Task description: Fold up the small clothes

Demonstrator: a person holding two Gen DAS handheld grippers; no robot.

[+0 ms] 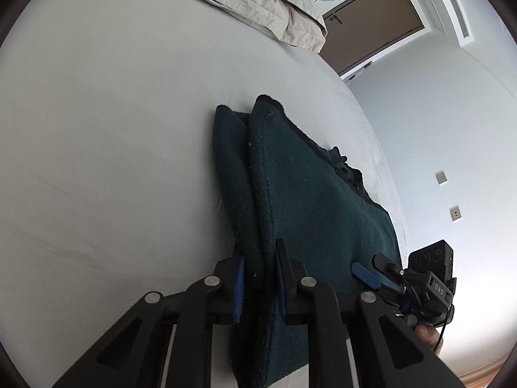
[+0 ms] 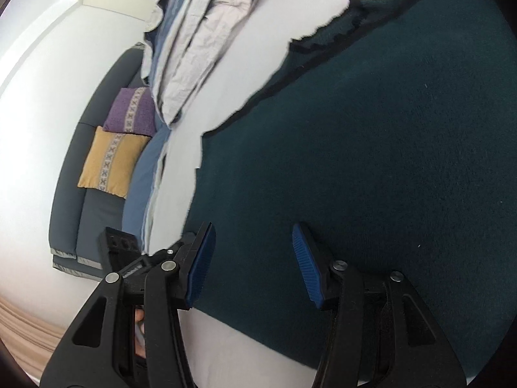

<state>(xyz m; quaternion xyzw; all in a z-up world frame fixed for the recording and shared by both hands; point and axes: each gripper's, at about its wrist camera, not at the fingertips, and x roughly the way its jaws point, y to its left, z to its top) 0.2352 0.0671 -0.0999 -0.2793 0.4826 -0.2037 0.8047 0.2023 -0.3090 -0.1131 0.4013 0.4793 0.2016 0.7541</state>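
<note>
A dark teal fleece garment (image 1: 310, 200) lies on the white bed sheet (image 1: 113, 145). My left gripper (image 1: 260, 278) is shut on a raised fold at the garment's near edge, and the cloth stands up in a ridge between the blue pads. In the right wrist view the same garment (image 2: 371, 148) spreads flat across most of the frame. My right gripper (image 2: 253, 265) hovers just over its near edge, open, its blue pads wide apart with nothing pinched. The right gripper (image 1: 384, 274) also shows at the lower right of the left wrist view, over the garment's right side.
A folded beige and blue duvet (image 1: 258, 0) lies at the far end of the bed. Purple (image 2: 132, 111) and mustard cushions (image 2: 113, 161) lean on a grey headboard (image 2: 69, 187). A brown door (image 1: 371, 22) and a white wall lie beyond the bed's right edge.
</note>
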